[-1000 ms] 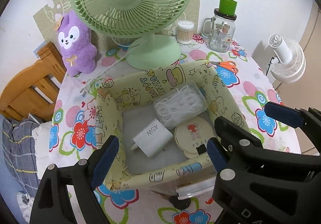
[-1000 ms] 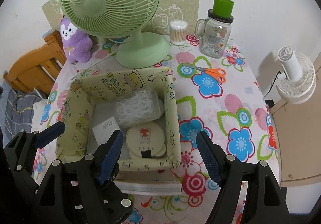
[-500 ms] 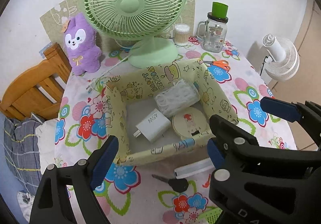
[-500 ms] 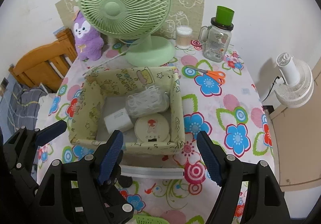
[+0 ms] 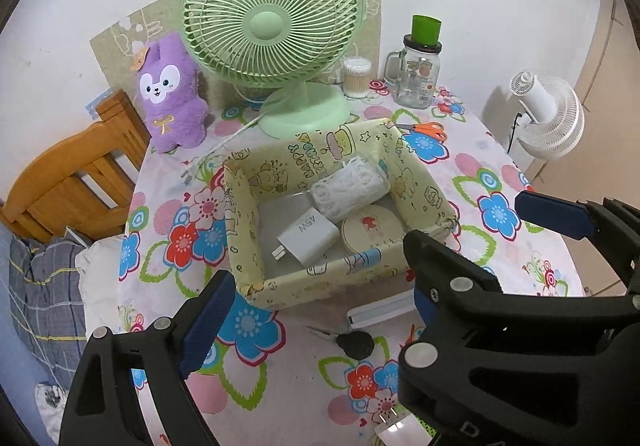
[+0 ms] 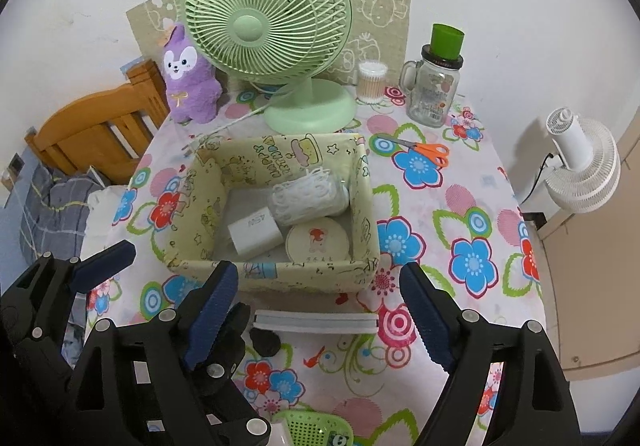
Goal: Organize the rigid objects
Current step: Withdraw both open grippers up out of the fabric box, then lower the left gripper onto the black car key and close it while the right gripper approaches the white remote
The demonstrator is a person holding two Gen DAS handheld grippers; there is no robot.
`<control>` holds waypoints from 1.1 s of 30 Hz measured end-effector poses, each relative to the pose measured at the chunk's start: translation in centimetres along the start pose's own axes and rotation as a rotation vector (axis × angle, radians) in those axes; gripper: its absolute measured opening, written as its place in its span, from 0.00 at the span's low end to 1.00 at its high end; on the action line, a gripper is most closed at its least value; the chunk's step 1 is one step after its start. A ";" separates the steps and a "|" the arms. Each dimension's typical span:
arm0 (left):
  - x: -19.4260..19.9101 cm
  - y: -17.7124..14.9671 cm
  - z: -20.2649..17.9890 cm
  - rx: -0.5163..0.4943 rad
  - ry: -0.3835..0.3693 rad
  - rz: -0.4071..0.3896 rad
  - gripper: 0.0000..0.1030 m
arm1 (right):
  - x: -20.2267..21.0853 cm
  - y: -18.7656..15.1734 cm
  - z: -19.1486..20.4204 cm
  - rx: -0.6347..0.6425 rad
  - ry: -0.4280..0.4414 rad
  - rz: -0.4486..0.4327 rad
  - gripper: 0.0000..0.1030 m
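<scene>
Floral table [image 6: 436,206] | box [image 6: 280,274] holds charger [image 6: 256,232] | both claws empty, spread

Green strainer [image 6: 316,428] cut off by bottom edge.

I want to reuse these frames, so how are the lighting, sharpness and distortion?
Left wrist view: even soft light, strong fisheye bend with dark corners, box sharp, fan crisp. Right wrist view: same flat light, faint shadow behind the white fan, jar shows little glare.
</scene>
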State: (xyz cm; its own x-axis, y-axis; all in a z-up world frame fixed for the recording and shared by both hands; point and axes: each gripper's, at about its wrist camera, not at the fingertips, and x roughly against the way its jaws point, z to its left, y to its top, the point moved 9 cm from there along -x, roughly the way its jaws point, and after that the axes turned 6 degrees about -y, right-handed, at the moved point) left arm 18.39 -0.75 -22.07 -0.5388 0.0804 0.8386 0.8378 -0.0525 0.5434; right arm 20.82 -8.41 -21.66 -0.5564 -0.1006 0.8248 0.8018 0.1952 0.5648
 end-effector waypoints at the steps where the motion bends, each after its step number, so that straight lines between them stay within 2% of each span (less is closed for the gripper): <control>1: 0.1 -0.2 -0.1 -0.003 -0.002 0.000 0.90 | 0.1 -0.2 0.0 0.000 -0.001 0.000 0.85; 16: 1.4 -2.5 -1.2 -0.028 -0.071 -0.006 0.93 | 1.5 -2.6 0.4 0.020 0.023 -0.002 0.90; 33: -0.6 -6.3 -1.1 -0.023 -0.102 0.045 0.93 | 0.0 -6.7 -0.2 0.008 0.034 0.054 0.90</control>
State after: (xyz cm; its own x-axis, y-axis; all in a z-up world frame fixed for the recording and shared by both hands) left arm 13.28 -1.56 -25.96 -0.4880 0.1780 0.8545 0.8581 -0.0815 0.5070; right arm 15.48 -9.91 -25.47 -0.5045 -0.1226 0.8547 0.8287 0.2092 0.5191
